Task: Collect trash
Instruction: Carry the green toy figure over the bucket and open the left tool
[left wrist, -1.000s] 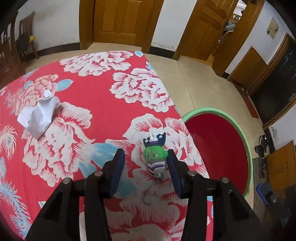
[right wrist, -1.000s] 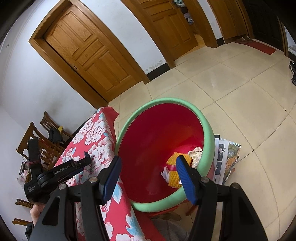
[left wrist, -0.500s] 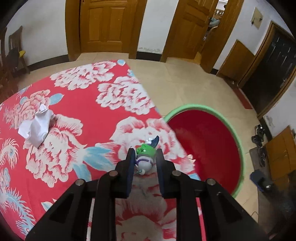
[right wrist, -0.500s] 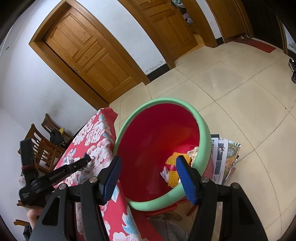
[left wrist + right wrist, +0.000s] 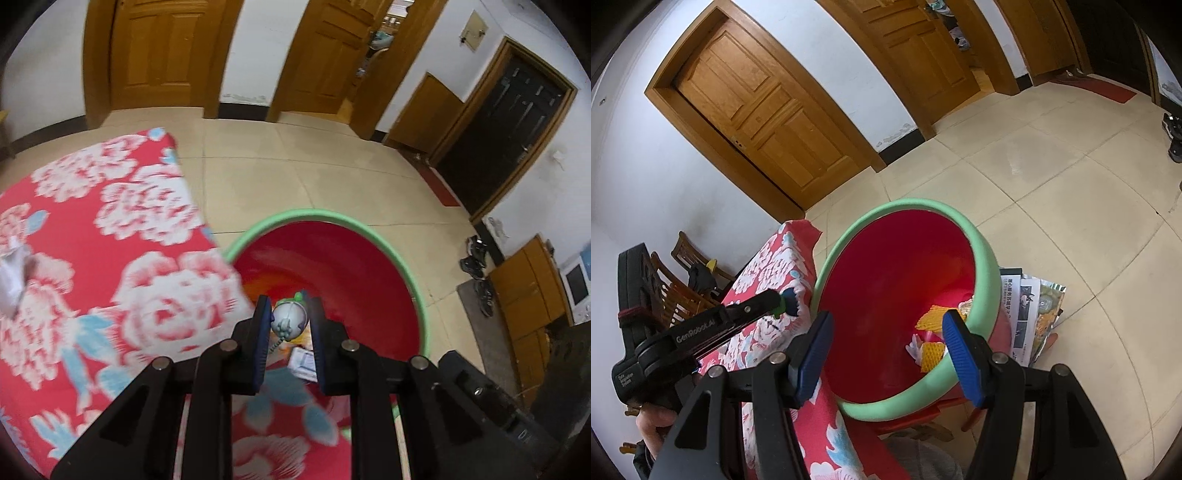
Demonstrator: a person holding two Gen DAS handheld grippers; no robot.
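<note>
My left gripper is shut on a small green and white toy figure with a bead chain hanging below it, held in the air at the table's edge, over the near side of the red bin with a green rim. In the right wrist view the left gripper holds the toy just left of the bin. My right gripper is open and empty above the bin's near rim. Orange and white trash lies in the bin. A crumpled white paper lies on the table at far left.
The table wears a red floral cloth. Newspapers lie on the tile floor right of the bin. Wooden chairs stand behind the table. Shoes and wooden cabinets are at the right wall.
My left gripper closed on the toy figure, lifted it off the table and carried it right, over the bin. My right gripper stayed open above the bin.
</note>
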